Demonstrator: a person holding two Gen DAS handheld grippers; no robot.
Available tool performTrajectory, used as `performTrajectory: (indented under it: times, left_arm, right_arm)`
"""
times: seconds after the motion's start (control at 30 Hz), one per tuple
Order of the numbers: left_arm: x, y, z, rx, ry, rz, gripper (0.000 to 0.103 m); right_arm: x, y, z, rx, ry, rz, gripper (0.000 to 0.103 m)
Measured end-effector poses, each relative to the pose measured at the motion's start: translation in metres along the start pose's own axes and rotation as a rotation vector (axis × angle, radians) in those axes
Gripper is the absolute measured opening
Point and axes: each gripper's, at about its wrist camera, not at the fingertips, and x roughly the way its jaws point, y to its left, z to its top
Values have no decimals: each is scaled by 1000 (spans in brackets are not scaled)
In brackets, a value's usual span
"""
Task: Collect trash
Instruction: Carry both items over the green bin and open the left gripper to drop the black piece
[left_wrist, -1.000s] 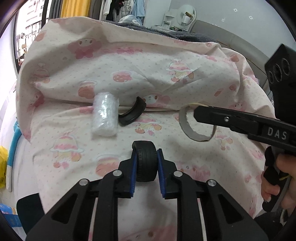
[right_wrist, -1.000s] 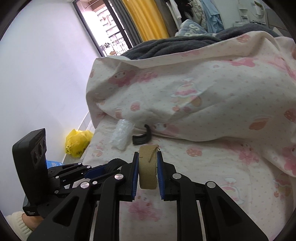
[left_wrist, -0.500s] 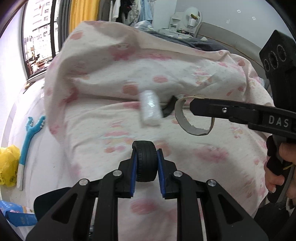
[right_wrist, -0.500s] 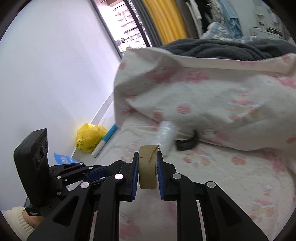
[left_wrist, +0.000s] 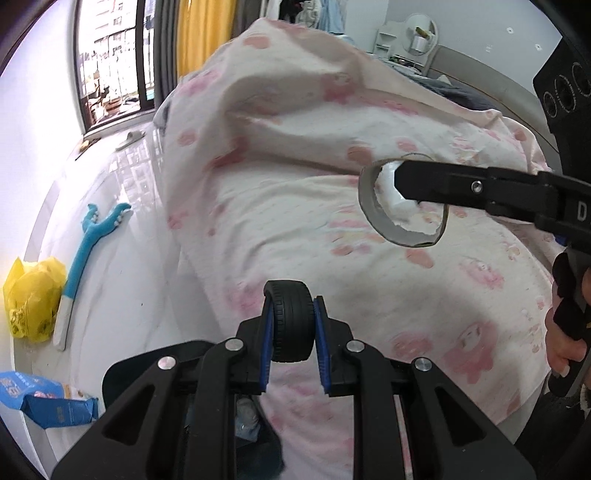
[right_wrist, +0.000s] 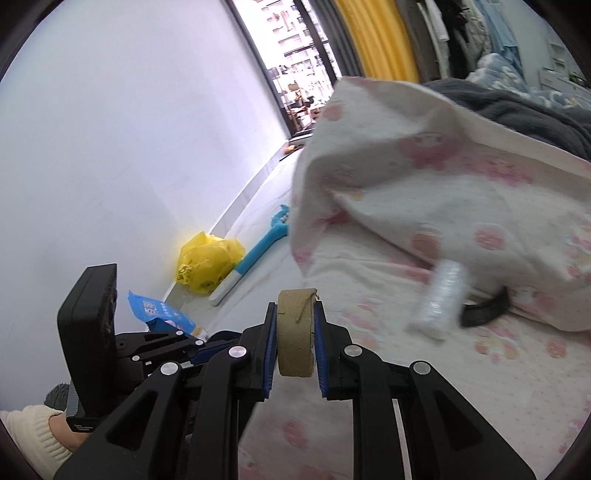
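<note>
- Gripping is confirmed at the left tool (left_wrist: 291, 328): a small black rubber wheel (left_wrist: 290, 321) is clamped upright between its blue pads.
- A brown cardboard tape ring (right_wrist: 295, 334) is clamped edge-on between the pads of the right tool (right_wrist: 295, 343); in the left wrist view the same ring (left_wrist: 373, 218) is seen held above the bed.
- The bed is covered by a cream sheet printed with pink figures (left_wrist: 369, 280), with a quilt of the same print (right_wrist: 424, 177) bunched up behind.
- A clear plastic wrapper roll (right_wrist: 441, 297) and a curved black strip (right_wrist: 487, 312) are left lying on the sheet, just beside each other at the foot of the quilt fold.
- A yellow plastic bag (left_wrist: 31, 299), a blue long-handled brush (left_wrist: 88, 254) and a blue packet (left_wrist: 44, 400) are seen on the floor beside the bed.
- Both tools are held over the near edge of the bed.
</note>
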Motion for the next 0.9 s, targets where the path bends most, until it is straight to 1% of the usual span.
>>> performTrajectory:
  times: [0.27, 0.6, 0.9]
  left_arm:
    - [-1, 37, -15, -71, 60, 17, 22]
    - [2, 76, -36, -115, 135, 58, 22]
    - [11, 108, -65, -162, 241, 56, 22]
  right_arm:
    - [26, 36, 0, -52, 35, 30, 18]
    - [56, 74, -1, -95, 79, 73, 18]
    - [82, 111, -12, -144, 138, 106, 19]
